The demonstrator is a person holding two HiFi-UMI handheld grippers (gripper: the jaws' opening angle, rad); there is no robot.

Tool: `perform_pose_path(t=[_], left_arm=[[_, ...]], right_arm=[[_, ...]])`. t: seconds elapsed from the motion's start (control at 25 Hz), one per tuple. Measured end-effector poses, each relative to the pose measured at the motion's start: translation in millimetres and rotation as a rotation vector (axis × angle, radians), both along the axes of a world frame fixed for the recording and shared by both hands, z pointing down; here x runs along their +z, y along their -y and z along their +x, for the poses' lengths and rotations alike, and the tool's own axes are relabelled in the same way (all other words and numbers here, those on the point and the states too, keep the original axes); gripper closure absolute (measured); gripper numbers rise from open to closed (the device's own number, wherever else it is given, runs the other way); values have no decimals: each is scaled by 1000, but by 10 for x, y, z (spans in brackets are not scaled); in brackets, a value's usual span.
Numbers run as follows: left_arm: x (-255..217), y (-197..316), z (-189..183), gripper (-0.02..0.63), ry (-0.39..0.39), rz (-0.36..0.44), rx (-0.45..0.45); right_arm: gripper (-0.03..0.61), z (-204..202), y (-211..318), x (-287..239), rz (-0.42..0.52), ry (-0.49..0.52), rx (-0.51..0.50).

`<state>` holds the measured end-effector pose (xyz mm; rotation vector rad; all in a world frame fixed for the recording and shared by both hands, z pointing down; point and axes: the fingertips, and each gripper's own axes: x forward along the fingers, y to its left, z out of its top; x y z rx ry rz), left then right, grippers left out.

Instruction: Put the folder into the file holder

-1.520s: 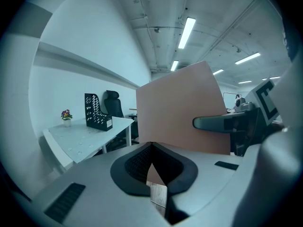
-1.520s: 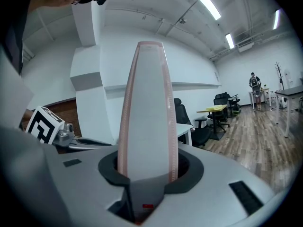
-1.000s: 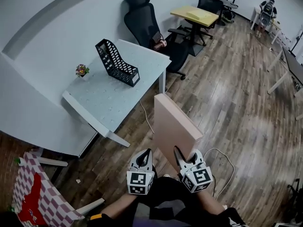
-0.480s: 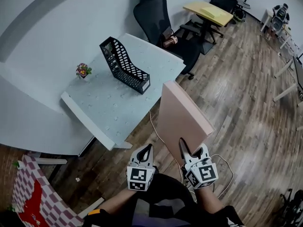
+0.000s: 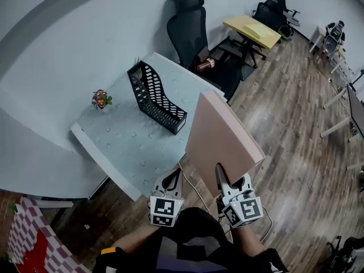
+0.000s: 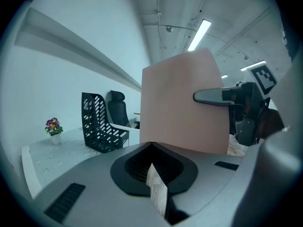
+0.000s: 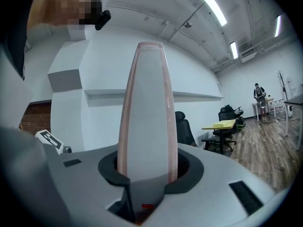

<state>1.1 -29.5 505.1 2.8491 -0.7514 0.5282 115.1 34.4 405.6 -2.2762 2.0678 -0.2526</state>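
Folder (image 5: 224, 138) was clamped between the jaws of the right gripper (image 5: 230, 178), jaws of the left gripper (image 5: 172, 176) were seen pressed together, empty, holder (image 5: 156, 98) was set well ahead of both.

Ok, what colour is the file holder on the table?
Black, with slotted sides. The file holder shows best in the head view.

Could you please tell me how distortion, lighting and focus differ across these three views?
Head view: sharp, evenly lit, the white wall bows. Left gripper view: strong fisheye, dark corners, bright ceiling strip light glaring. Right gripper view: the flat pale-pink folder looms close, its edges slightly soft.
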Motion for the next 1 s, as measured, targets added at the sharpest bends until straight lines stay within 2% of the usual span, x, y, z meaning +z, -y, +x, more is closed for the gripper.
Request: perform_pose_path(t=[0.2,0.56,0.72,1.0], left_arm=[[-62,277,-116,607,-12,5,-41],[73,923,-419,607,13,-13,-213],[26,1326,-463,607,13,1,-310],[-25,1864,-303,607,20,1,-409]], right_arm=[[431,13,332,-228,38,-29,-23],[431,129,1234,-413,98,-44,-119],[431,144,1727,-491,126,-45,-201],[431,140,2523,-576,142,-62,-348]])
